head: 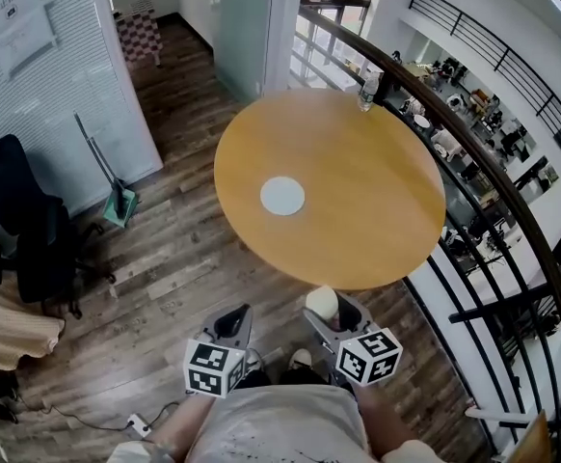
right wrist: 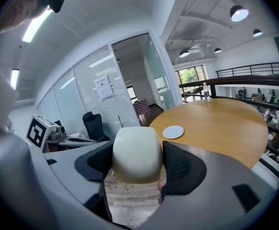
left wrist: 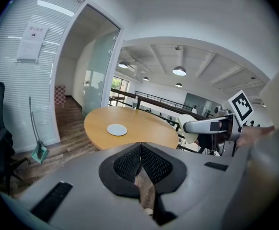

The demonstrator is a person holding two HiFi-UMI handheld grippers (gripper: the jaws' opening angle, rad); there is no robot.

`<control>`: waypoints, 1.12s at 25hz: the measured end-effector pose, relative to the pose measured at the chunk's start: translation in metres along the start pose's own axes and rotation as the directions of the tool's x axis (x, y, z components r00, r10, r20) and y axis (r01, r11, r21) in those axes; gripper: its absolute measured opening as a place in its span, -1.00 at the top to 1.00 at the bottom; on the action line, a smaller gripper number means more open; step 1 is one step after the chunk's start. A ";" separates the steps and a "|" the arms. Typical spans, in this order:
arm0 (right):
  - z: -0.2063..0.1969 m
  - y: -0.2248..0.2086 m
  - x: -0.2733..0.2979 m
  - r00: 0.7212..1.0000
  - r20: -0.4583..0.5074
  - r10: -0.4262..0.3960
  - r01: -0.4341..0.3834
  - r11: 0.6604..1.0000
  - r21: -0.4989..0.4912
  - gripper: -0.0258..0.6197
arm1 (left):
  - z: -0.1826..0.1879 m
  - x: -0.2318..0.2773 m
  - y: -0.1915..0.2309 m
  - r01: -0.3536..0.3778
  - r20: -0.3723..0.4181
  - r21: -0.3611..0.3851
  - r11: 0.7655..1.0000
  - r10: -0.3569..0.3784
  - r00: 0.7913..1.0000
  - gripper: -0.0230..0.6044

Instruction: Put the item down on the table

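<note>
My right gripper (head: 327, 309) is shut on a cream-white rounded block (right wrist: 135, 153), which also shows in the head view as the cream block (head: 321, 302) just short of the near rim of the round wooden table (head: 377, 220). The block fills the space between both black pads (right wrist: 180, 169) in the right gripper view. My left gripper (head: 232, 324) hangs over the wooden floor left of the right one, its jaws shut with nothing between them; in the left gripper view the left gripper (left wrist: 141, 163) points toward the table (left wrist: 144, 126).
A white round coaster (head: 282, 196) lies on the table left of centre, and a clear water bottle (head: 368, 89) stands at the far rim. A dark railing (head: 493, 172) curves along the right side. An office chair (head: 30, 234) and a green dustpan (head: 119, 205) stand at left.
</note>
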State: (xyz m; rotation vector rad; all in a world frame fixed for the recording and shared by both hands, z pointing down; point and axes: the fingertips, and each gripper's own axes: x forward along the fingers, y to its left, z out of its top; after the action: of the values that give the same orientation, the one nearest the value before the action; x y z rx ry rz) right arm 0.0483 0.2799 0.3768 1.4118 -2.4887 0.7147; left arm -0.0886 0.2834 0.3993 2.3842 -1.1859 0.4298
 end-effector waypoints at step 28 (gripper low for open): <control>0.046 -0.070 0.098 0.998 -0.029 0.060 -0.059 0.998 0.026 -0.06 | 0.054 0.090 0.056 -0.062 -0.025 -0.030 0.998 0.062 0.998 0.85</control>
State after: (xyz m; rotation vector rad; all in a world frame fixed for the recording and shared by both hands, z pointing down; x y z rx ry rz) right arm 0.0585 0.1529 0.3973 1.3305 -2.5165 0.7760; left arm -0.0767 0.1654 0.4081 2.3144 -1.2492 0.4558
